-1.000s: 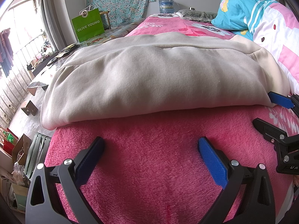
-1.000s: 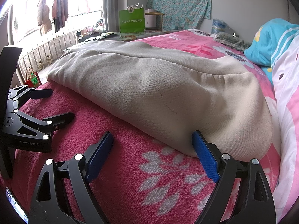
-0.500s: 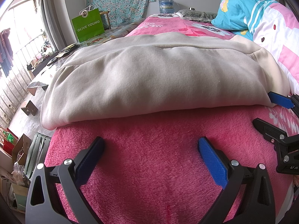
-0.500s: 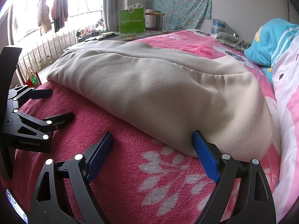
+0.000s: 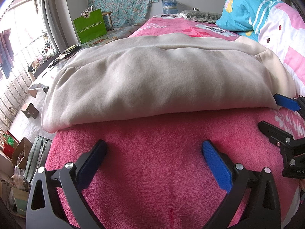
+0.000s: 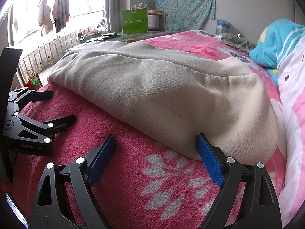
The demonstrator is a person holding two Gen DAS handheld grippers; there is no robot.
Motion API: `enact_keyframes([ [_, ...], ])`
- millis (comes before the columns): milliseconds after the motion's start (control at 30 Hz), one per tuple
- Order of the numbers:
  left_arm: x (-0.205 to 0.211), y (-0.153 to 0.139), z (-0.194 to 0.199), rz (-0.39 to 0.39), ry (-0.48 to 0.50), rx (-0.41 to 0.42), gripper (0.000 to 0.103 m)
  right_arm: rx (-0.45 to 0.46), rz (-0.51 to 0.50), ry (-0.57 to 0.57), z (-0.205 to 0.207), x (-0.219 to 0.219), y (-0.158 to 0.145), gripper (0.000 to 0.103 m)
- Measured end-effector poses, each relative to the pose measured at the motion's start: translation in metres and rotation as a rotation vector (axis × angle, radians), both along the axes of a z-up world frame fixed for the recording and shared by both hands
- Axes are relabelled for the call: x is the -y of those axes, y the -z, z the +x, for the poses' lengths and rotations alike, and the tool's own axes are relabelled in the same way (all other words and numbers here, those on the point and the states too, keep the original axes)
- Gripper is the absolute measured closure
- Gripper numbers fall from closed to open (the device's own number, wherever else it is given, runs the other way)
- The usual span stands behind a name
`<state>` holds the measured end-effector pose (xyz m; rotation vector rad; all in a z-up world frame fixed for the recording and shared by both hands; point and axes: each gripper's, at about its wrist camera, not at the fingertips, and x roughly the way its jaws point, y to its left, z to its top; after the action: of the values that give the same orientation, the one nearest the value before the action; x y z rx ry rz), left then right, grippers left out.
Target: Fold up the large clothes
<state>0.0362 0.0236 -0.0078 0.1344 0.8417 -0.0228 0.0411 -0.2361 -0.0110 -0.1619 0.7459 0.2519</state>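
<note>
Fingers of the left gripper [image 5: 152, 156] and right gripper [image 6: 156, 152] stand wide, holding nothing, over the fluffy pink blanket [image 5: 162, 171]. Thick beige garment [image 5: 152, 80] lies folded just ahead on the bed; the right's pad touches its rounded corner. Bulky fleece may slip, or blanket get pinched along.

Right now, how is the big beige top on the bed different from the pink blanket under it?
The beige top is plain, with no pattern; the pink blanket has white flowers printed on it. The top looks smooth and knitted, the blanket fluffy. The top is folded into a thick bundle with rounded edges, while the blanket lies spread flat beneath it. Both are soft cloth, and neither is in a claw.
</note>
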Motion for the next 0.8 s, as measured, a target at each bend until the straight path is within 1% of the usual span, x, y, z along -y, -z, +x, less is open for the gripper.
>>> enact_keyframes([
  [67, -0.0021, -0.0014, -0.001, -0.016, 0.001, 0.003, 0.004, 0.0, 0.0, 0.0, -0.0001, 0.0, -0.0001, 0.02],
  [133, -0.0062, -0.0019, -0.0017, -0.049, 0.004, 0.002, 0.004, 0.0, 0.0, 0.0, 0.0001, -0.0008, 0.0001, 0.02],
  [200, -0.0075, -0.0021, -0.0015, -0.058, 0.005, -0.002, 0.004, 0.0, -0.001, 0.0, 0.0, -0.0006, 0.0, 0.02],
  [433, -0.0069, -0.0017, -0.0008, -0.061, 0.006, 0.008, 0.004, 0.0, 0.0, 0.0, 0.0001, 0.0001, 0.0, 0.02],
  [800, -0.0023, -0.0024, -0.0005, -0.033, 0.004, 0.015, 0.004, 0.009, 0.016, -0.003, 0.0012, -0.0008, 0.0017, 0.02],
])
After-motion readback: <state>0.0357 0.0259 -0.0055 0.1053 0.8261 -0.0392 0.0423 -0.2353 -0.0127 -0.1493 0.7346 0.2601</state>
